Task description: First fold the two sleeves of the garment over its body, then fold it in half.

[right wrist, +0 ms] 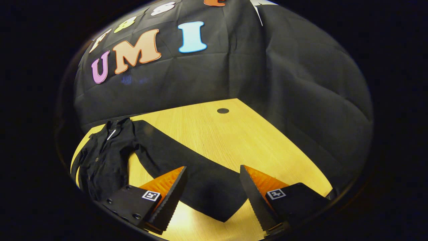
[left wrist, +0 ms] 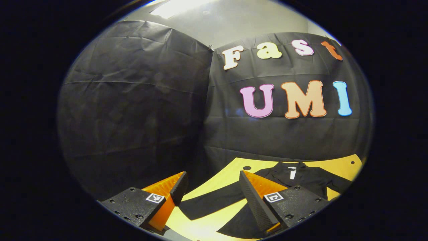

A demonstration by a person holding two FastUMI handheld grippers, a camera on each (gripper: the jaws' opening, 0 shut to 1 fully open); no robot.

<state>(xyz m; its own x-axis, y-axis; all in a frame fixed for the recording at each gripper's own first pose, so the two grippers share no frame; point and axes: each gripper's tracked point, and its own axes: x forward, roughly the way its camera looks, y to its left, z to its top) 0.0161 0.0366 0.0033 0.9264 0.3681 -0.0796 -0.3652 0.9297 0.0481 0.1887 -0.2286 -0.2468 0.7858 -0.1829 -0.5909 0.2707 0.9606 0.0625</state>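
A black long-sleeved garment (left wrist: 301,179) lies flat on the yellow wooden table (left wrist: 224,177), collar toward the back wall, with a white tag at the neck. In the left gripper view one sleeve (left wrist: 214,201) stretches out toward my left gripper (left wrist: 214,187), which is open above the sleeve's cuff end. In the right gripper view the garment's body (right wrist: 103,157) lies at the left and its other sleeve (right wrist: 187,170) runs out diagonally. My right gripper (right wrist: 212,182) is open, its fingers on either side of that sleeve near the cuff, above the cloth.
The table (right wrist: 234,137) ends at the black cloth wall behind and to the sides. A small dark round hole (right wrist: 223,110) sits in the tabletop near the back corner. Bare wood lies right of the sleeve.
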